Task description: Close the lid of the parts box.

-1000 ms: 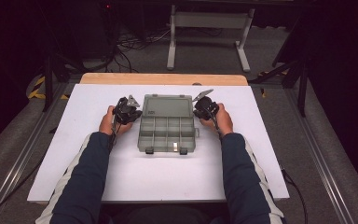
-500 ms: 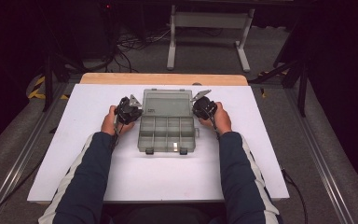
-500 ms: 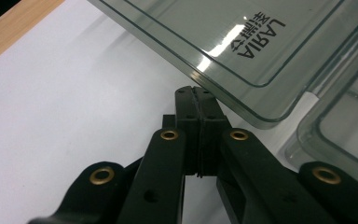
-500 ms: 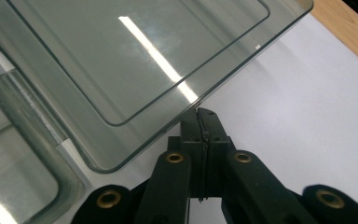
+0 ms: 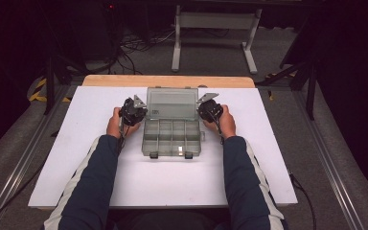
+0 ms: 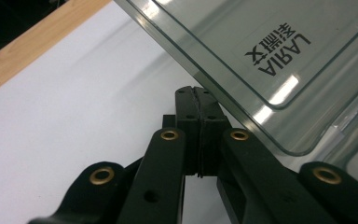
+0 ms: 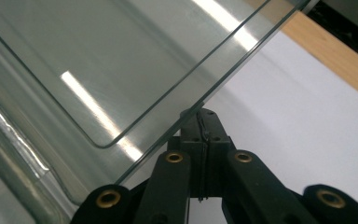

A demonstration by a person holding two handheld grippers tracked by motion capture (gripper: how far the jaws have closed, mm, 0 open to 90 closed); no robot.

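Left gripper [image 5: 135,111] sat just left of the clear plastic organizer box [image 5: 172,136], up by the lid's [image 5: 171,103] left edge. In the left gripper view its jaws were pressed together with nothing between them, tip [image 6: 196,100] right at the lid [image 6: 279,56] edge, touching or just under it; couldn't tell which.

The box lay mid-table on the white tabletop [image 5: 76,158], lid already swung open toward the far side. In the high view it looked laid well back; both gripper views showed it slanting above the jaws, so exact tilt was unclear. Compartments looked empty, though glare on the clear plastic made that unsure. Two dark latches [image 5: 154,155] at the near edge hung undone.

Right gripper [image 5: 210,110] mirrored the left, just right of the lid's other edge. In the right gripper view the jaws were also pressed together on nothing, tip [image 7: 201,122] against or just below the lid [image 7: 121,70] rim.

Judgement: opening looked done; what was left seemed to be either pushing the lid fully back or swinging it shut, both tips placed for it.

Hidden: the hinge line, real contact at both tips, and the person's fingers [image 5: 112,125] behind the gripper bodies. Lid lettering read mirrored, partly legible.
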